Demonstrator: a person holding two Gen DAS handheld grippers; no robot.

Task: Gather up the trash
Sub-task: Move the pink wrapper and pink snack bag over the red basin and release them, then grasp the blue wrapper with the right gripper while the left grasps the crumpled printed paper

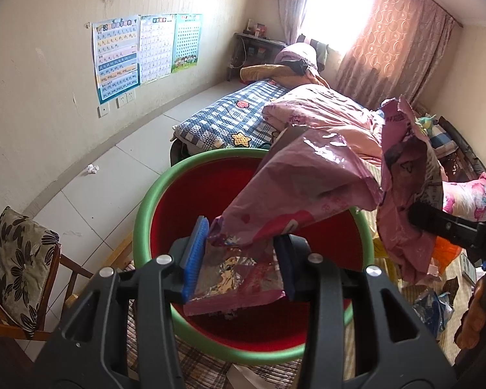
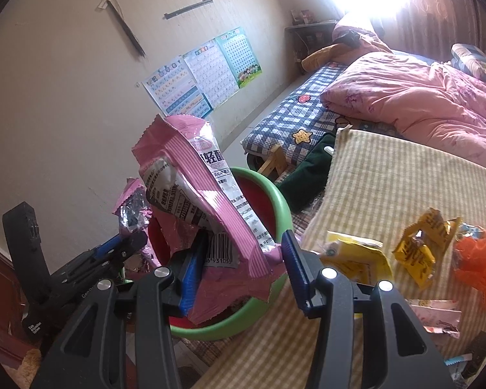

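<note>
A crumpled pink plastic snack wrapper [image 1: 285, 201] is pinched in the left gripper [image 1: 239, 259], its long axis running up and away, directly over the red basin with a green rim [image 1: 152, 201]. The right gripper [image 2: 239, 269] clamps a second pink wrapper [image 2: 191, 181] beside that rim; the basin's contents are probably hidden

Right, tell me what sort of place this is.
A lived-in bedroom, most likely a child's: a bed with a pink quilt, learning charts taped to the wall, and a curtained window.
</note>
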